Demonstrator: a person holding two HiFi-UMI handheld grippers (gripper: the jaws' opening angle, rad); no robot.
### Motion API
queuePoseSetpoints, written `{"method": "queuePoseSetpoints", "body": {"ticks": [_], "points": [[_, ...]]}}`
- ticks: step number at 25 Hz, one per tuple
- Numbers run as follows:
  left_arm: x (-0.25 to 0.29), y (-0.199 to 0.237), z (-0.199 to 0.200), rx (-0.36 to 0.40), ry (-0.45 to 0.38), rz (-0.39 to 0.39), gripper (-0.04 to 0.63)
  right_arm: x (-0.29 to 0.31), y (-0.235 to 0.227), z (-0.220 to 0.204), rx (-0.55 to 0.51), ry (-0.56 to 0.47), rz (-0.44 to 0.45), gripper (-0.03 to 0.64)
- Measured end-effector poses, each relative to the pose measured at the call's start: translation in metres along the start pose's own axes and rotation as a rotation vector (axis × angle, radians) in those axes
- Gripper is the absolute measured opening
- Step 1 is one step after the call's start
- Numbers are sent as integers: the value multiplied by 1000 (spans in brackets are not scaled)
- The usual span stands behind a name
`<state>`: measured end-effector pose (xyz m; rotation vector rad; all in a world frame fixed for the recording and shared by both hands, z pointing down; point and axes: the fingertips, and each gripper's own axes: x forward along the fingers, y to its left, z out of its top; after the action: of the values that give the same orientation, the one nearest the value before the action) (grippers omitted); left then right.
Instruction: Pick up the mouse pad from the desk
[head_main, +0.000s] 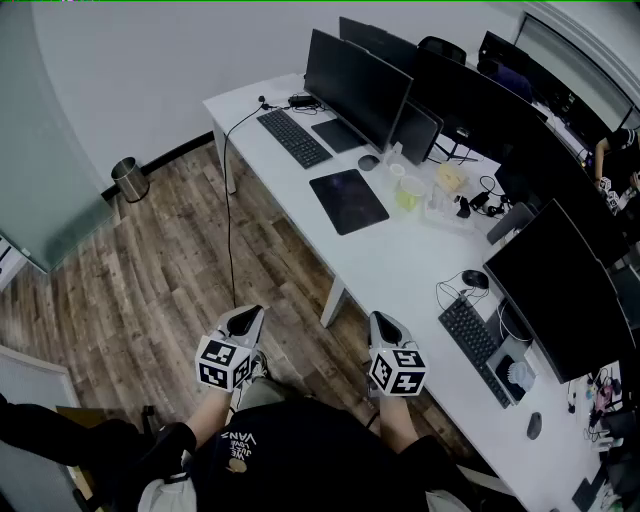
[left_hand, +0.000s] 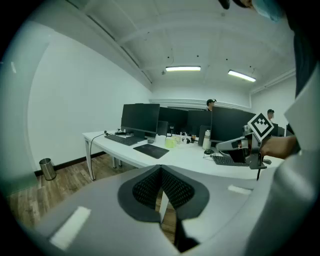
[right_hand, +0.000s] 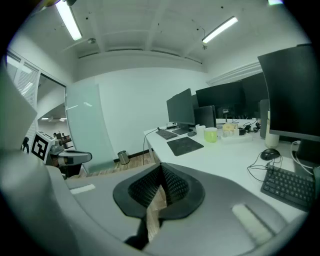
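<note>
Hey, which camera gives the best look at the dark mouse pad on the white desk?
The head view. It looks down on the mouse pad, so its whole outline shows on the desk, beside the green cup. The left gripper view and the right gripper view both catch the mouse pad far off and nearly edge-on, as a thin dark strip.

A matt black mouse pad (head_main: 348, 201) lies on a smooth white bench (head_main: 400, 270). The floor (head_main: 150, 290) is grainy brown-grey wood planking, and a small bin (head_main: 129, 179) is shiny metal.
</note>
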<state>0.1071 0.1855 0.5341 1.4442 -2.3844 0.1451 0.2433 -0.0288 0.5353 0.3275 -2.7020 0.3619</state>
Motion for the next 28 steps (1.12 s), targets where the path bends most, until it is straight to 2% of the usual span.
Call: {"method": "queuePoseSetpoints", "body": {"ticks": [5, 8, 9, 10, 11, 13, 19, 28], "points": [[9, 11, 13, -28, -44, -26, 3, 16, 11, 10, 52, -30, 65, 5], [16, 19, 20, -21, -60, -42, 14, 31, 12, 14, 73, -32, 45, 5], [19, 22, 23, -23, -67, -48, 64, 36, 12, 17, 80, -37, 33, 31], [22, 26, 26, -28, -74, -57, 158, 41, 12, 20, 90, -44, 23, 89], [25, 30, 29, -32, -79, -68, 197, 46, 12, 24, 100, -52, 14, 144], [32, 38, 35, -33, -81, -94, 210, 58, 14, 31, 113, -62, 0, 206], [51, 80, 46, -12, -59, -147, 216, 99, 30, 48, 137, -72, -33, 210], [65, 175, 59, 27, -30, -200, 216, 162, 74, 63, 198, -92, -100, 210]]}}
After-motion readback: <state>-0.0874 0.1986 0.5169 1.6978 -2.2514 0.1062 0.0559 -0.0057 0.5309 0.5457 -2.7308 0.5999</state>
